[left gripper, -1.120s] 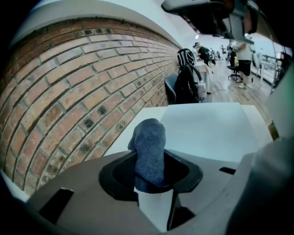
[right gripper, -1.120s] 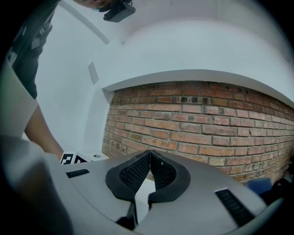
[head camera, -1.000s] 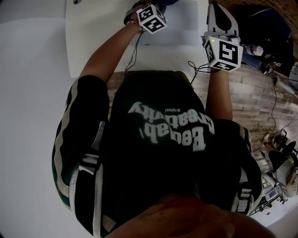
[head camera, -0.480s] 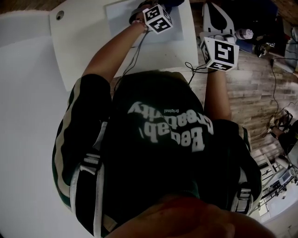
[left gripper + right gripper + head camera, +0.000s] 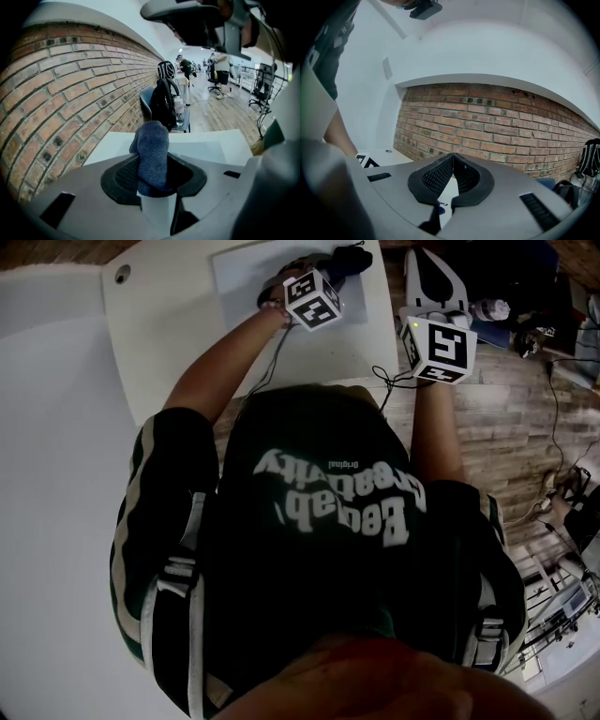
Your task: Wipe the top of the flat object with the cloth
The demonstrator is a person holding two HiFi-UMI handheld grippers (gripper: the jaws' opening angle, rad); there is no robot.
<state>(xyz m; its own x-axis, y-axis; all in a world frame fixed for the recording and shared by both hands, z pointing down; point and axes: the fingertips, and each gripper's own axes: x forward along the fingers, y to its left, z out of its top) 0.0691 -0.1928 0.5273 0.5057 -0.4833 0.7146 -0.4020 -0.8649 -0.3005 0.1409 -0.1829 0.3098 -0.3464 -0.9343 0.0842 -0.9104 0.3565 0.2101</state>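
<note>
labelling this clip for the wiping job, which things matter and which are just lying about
Job: cloth, clamped in left gripper; flat object on table.
Lying about: backpack, bottle, chair; right gripper shut, empty.

Head camera sits above me and points steeply down past my chest, so the table (image 5: 178,324), left gripper (image 5: 339,261) and right gripper (image 5: 431,261) crowd the frame's top edge. The left gripper camera rides close behind my jaws, the pinched cloth (image 5: 152,154) filling mid-frame, and faces level across the table toward the brick wall (image 5: 56,103) and a backpack (image 5: 164,101). The right gripper camera tilts upward along its closed jaws and shares that wall and backpack.
</note>
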